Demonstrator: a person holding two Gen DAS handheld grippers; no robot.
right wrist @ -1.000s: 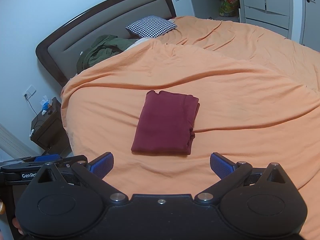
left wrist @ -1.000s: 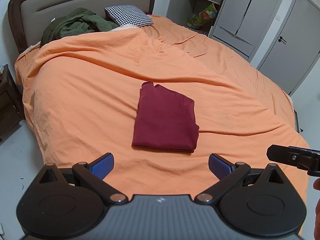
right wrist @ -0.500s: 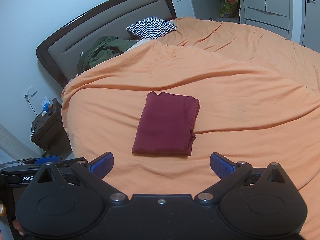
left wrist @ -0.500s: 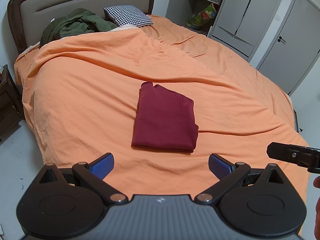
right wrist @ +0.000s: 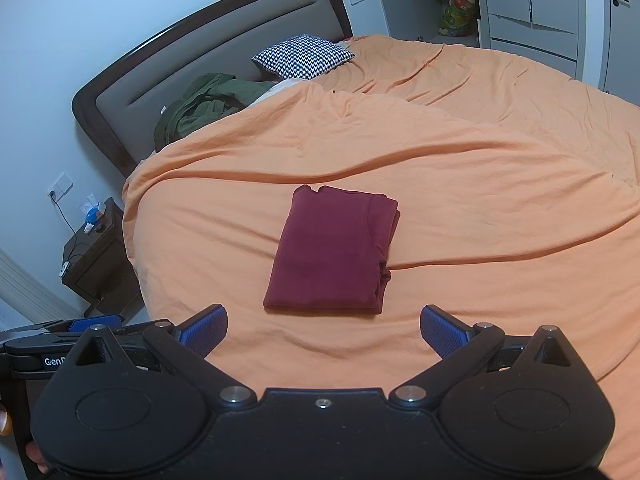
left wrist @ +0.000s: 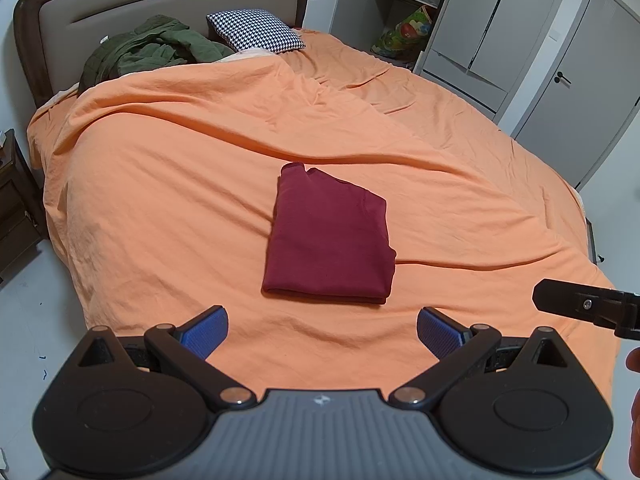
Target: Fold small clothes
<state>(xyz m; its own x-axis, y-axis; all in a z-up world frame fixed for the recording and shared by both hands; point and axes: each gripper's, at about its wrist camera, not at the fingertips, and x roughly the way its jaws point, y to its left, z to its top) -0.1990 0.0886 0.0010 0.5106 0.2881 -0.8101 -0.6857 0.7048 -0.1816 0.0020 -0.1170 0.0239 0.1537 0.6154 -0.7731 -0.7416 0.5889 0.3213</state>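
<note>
Maroon fabric, folded into a compact rectangle, identifies the garment point(left wrist: 330, 240); it lies flat on the orange duvet point(left wrist: 160, 184) of the bed, near the foot end and roughly midway across the bed's width. The layered fold edges are stacked along the garment's right side.

Left tongs point(left wrist: 322, 326): both blue pads are spread wide apart and hold nothing. The garment lies directly ahead of the gap between the pads, clear of both, with a strip of bare duvet between its near edge and the pad tips.

Right tongs point(right wrist: 323, 330): pads likewise spread wide, nothing between them. The garment point(right wrist: 334, 250) lies ahead of and centred on the opening, not touching either pad.

Both tongs are held above the foot of the bed, side by side; part of each shows at the edge of the other's view.

At the headboard point(left wrist: 160, 12) end, well apart from the garment, lie a green jacket point(left wrist: 148, 50) and a houndstooth pillow point(left wrist: 256, 32).
</note>
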